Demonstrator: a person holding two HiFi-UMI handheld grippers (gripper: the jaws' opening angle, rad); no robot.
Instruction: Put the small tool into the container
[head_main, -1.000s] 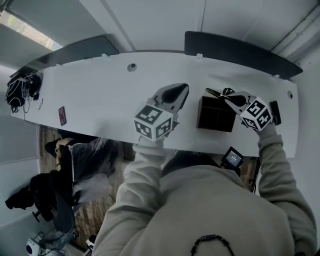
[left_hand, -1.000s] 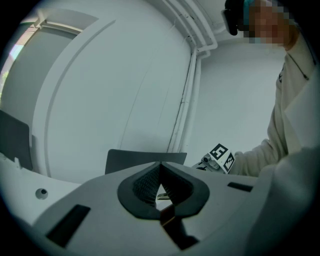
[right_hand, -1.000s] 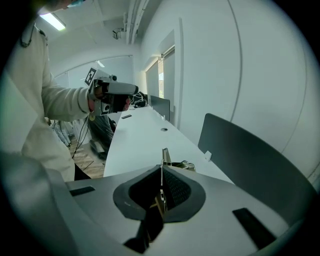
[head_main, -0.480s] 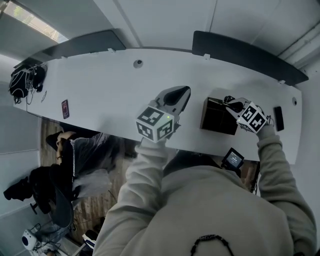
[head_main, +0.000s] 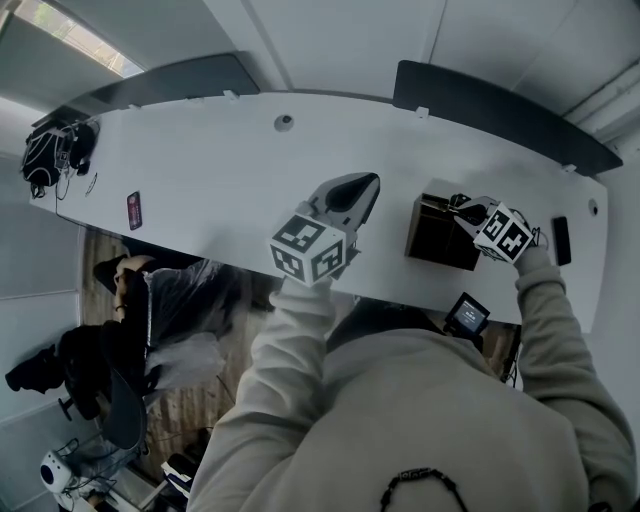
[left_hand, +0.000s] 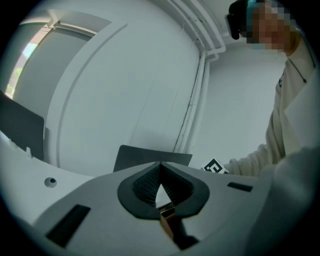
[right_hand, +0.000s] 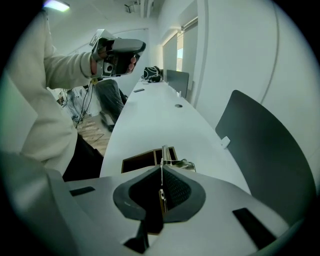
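Note:
The container (head_main: 438, 238) is a dark open box with compartments, standing on the white table (head_main: 220, 170) near its front edge. My right gripper (head_main: 463, 207) hovers over the box's right back corner, shut on the small tool (right_hand: 163, 153). The tool is a thin metal piece that sticks out past the jaw tips, above the container (right_hand: 140, 161) in the right gripper view. My left gripper (head_main: 368, 181) hangs in the air left of the box, shut with nothing between its pads (left_hand: 150, 181). It also shows raised in the right gripper view, as the left gripper (right_hand: 122, 49).
A dark phone (head_main: 560, 240) lies right of the box. A small red-and-dark card (head_main: 134, 210) and a black bundle of gear (head_main: 55, 155) lie at the table's far left. Dark panels (head_main: 500, 115) stand along the back edge. A small screen (head_main: 467, 314) hangs below the front edge.
My right gripper has drawn in over the container with the tool, whose dark end no longer sticks out past the box's back. The left gripper has barely moved.

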